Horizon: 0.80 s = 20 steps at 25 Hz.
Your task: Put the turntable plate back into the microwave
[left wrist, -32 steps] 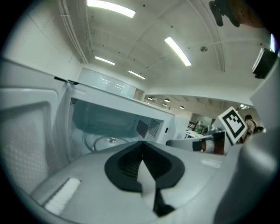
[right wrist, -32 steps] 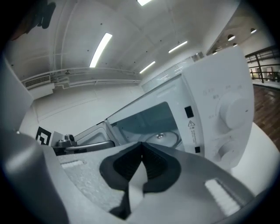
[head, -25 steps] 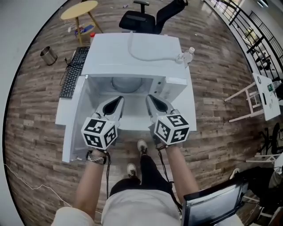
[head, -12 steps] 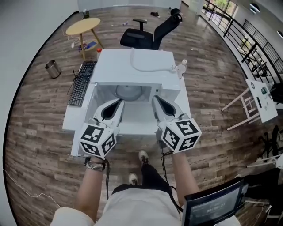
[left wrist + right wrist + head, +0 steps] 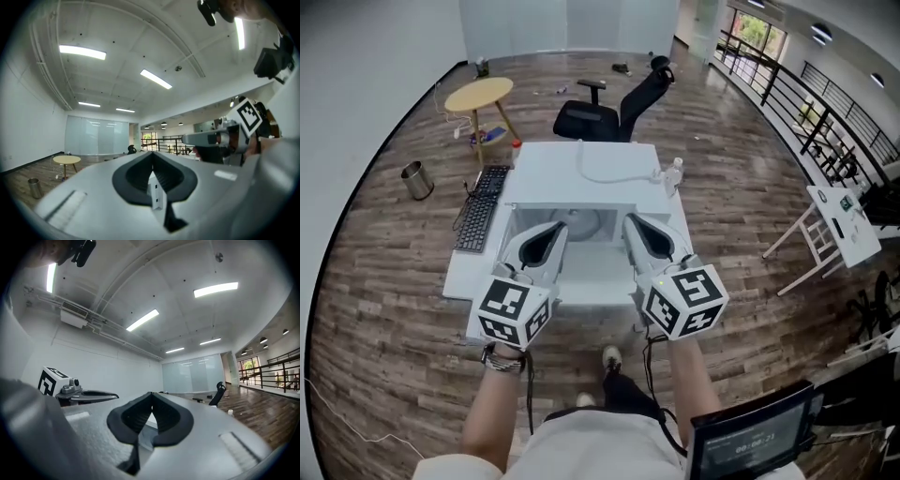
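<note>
Only in the head view: microwave point(image 5: 544, 178) at frame centre, door open, turntable plate point(image 5: 586, 223) lying in its cavity. In the gripper views just ceiling, room and the opposite gripper. Left gripper point(image 5: 551, 230) and right gripper point(image 5: 631, 222) held level side by side at lower centre, forearms stretched forward, both sets of tongs pressed together, pinching nothing.

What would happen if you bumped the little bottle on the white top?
The bottle stands upright and looks narrow, so it would probably tip easily. Near the edge of the white top, it might then roll off.
</note>
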Motion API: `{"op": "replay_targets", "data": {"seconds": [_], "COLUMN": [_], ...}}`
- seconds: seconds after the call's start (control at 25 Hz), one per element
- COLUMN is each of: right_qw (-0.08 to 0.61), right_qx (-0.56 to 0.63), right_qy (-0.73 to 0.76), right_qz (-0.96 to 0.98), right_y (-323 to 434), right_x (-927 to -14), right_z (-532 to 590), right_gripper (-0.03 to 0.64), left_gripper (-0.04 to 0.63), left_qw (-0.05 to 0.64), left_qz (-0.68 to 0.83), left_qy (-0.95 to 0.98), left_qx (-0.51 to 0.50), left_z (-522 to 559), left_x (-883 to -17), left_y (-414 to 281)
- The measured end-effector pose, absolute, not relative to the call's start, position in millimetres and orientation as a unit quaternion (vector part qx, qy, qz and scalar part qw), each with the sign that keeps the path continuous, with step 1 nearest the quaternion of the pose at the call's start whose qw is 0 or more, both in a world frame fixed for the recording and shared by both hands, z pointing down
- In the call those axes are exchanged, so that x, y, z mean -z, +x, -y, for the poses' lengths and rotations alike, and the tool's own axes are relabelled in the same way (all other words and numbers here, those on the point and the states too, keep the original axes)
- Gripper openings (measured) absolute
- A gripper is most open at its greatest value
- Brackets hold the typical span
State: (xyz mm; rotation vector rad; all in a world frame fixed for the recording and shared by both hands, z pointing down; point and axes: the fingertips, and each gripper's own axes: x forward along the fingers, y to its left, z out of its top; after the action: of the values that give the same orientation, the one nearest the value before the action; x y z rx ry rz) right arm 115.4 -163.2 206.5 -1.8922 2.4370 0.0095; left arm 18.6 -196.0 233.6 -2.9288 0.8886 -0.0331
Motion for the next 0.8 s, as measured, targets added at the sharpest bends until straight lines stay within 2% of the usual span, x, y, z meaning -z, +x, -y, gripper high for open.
{"op": "replay_targets", "data": {"seconds": [0.44,0.8], "right_qw": [0.037,0.031], "right_qx": [-0.024,-0.031], "right_qy": [-0.617,-0.615], "right_qz": [-0.786,-0.787], "right_y": [133.7,149.9], "right_x": [-169.8,-154.8], "right_z": [148.2,144.3], "right_gripper": [0.003,0.003], "left_gripper": [0.008,0.007], "left_qw": [0.111,0.118], "left_qz": [-0.299,-0.31], "left_qy": [-0.948,-0.942], "left_qx": [-0.021,-0.048], "left_z": [177.9,171.4], "left_x": [-175.2,-150.8], "left_y": [27.8,36.6]}}
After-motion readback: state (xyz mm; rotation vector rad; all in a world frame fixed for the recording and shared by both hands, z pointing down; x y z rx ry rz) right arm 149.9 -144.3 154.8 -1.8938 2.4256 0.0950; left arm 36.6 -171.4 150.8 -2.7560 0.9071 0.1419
